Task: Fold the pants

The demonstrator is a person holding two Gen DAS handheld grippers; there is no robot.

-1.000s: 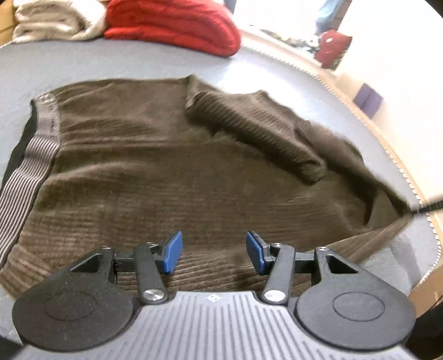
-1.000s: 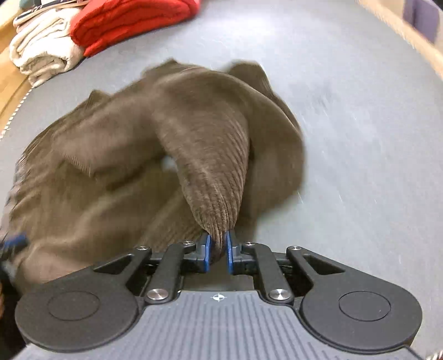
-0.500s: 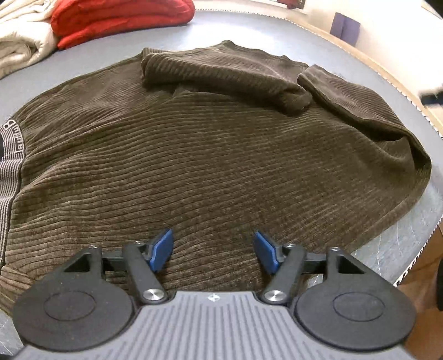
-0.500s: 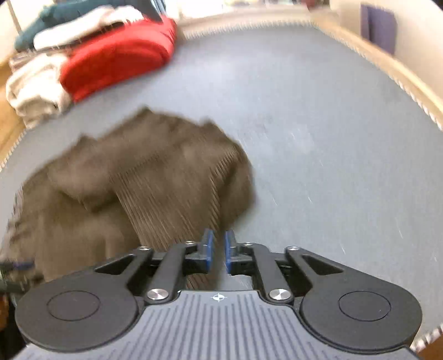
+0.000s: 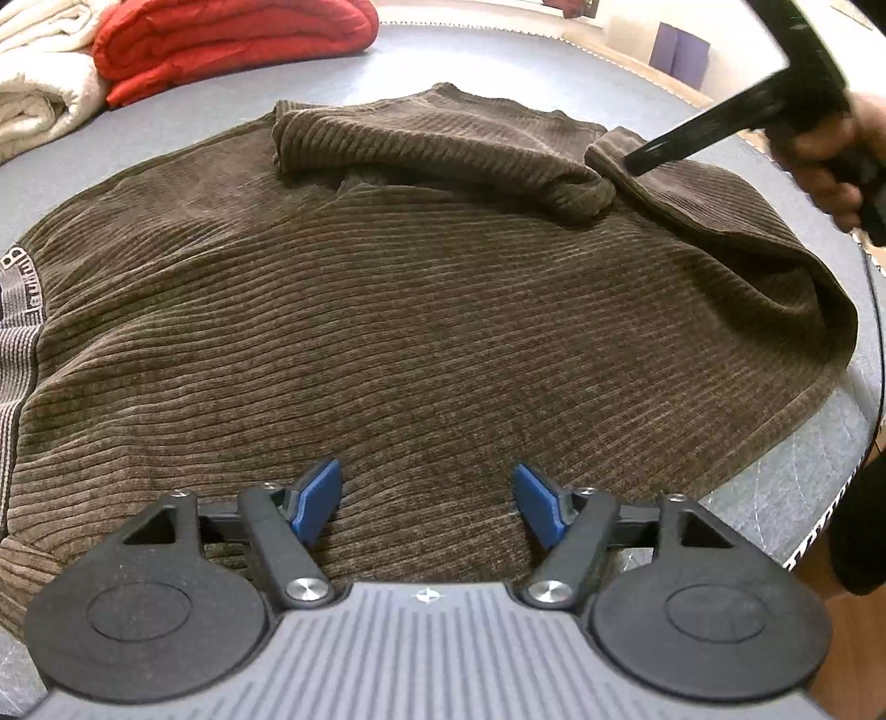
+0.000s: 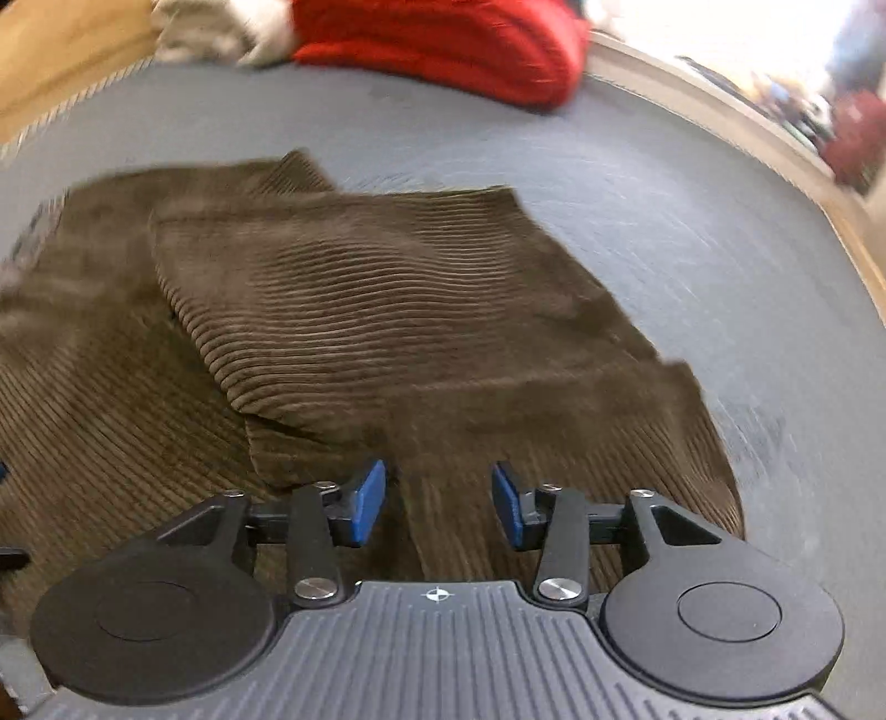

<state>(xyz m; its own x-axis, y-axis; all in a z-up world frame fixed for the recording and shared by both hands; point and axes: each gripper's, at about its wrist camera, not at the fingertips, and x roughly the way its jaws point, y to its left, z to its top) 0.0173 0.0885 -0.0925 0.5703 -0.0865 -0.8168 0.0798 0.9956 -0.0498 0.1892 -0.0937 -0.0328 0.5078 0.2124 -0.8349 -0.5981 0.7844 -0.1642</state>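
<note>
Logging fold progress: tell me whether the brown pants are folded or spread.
Partly folded: the brown pants lie across the table with one leg end doubled back on top.

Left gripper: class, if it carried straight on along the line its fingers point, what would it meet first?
Most likely the brown corduroy pants. The left gripper, jaws opening with nothing between them, points down at the flat ribbed cloth just ahead; how near is unclear.

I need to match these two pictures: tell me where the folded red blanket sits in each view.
Left wrist view: the red blanket is top left, beyond the brown pants.
Right wrist view: red blanket is top centre, blurred.
Shared landmark: the cream blanket to its left in both views.
</note>
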